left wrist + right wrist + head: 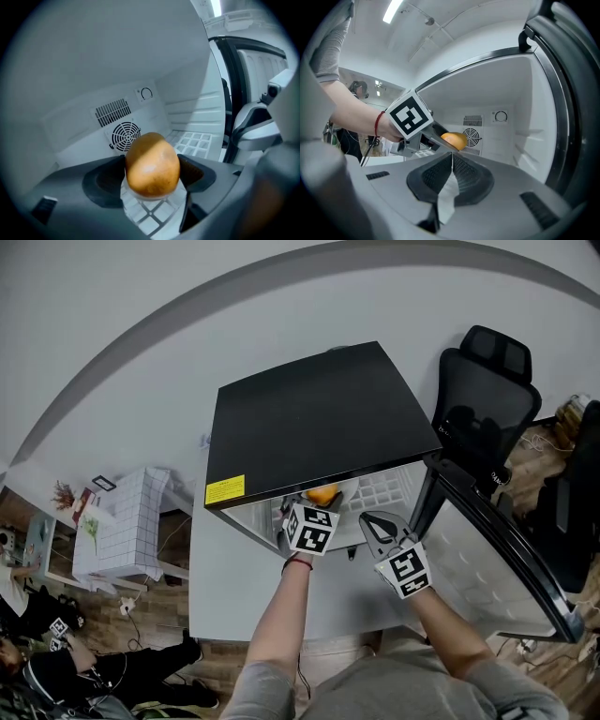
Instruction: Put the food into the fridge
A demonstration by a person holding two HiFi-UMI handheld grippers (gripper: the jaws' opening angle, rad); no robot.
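My left tongs [317,506] grasp the food [152,164], long axis upright, inside the fridge [319,418] above its shelf [193,140]. Right tongs [451,159], clenched empty, sit nearer, rightward.

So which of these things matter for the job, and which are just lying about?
Job:
fridge, its open door
orange piece of food
left gripper, fingers shut on the food
right gripper, shut, empty

Lying about:
office chair
white gridded box
person on the floor

Grey sleeves [258,692] cover both upper arms; a red band [297,562] rings the left wrist. The left tool [317,505] and right tool [373,521] are grey, bearing black-and-white marker cubes [309,529].
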